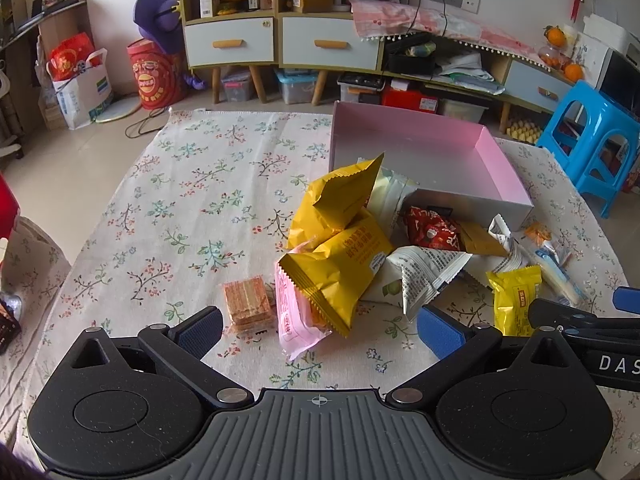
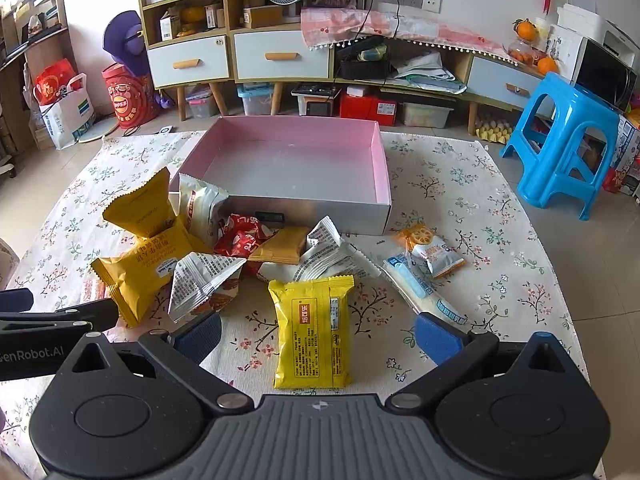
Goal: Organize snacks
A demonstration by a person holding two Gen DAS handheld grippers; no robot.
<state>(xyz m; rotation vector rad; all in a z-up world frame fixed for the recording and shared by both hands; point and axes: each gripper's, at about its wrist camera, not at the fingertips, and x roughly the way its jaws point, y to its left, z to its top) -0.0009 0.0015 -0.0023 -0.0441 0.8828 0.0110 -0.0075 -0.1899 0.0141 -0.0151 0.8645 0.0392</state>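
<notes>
Snacks lie in a loose heap on the flowered tablecloth (image 2: 460, 184), all of them outside the pink box (image 2: 382, 168), so by my judgement the sorting has not started; nearest the right gripper (image 2: 318, 336), whose blue-padded fingers stand wide apart and hold nothing, a yellow packet (image 2: 312, 330) lies flat between them; nearest the left gripper (image 1: 320, 330), likewise spread open and empty, a clear-wrapped stack of wafers (image 1: 247, 306) rests just beside a pink packet (image 1: 294, 320), which is partly covered by a large yellow bag (image 1: 340, 272); further on the pile thickens with a white printed pouch (image 2: 204, 284), a red packet (image 2: 240, 236), a flat tan packet (image 2: 280, 246) and a second yellow bag (image 2: 140, 208) leaning up near the box; off to the right, apart from the heap, lie a small orange-and-white packet (image 2: 430, 250) and a long blue-and-white one (image 2: 420, 288); beyond them the box sits open with a bare floor; every packet is left to move.
</notes>
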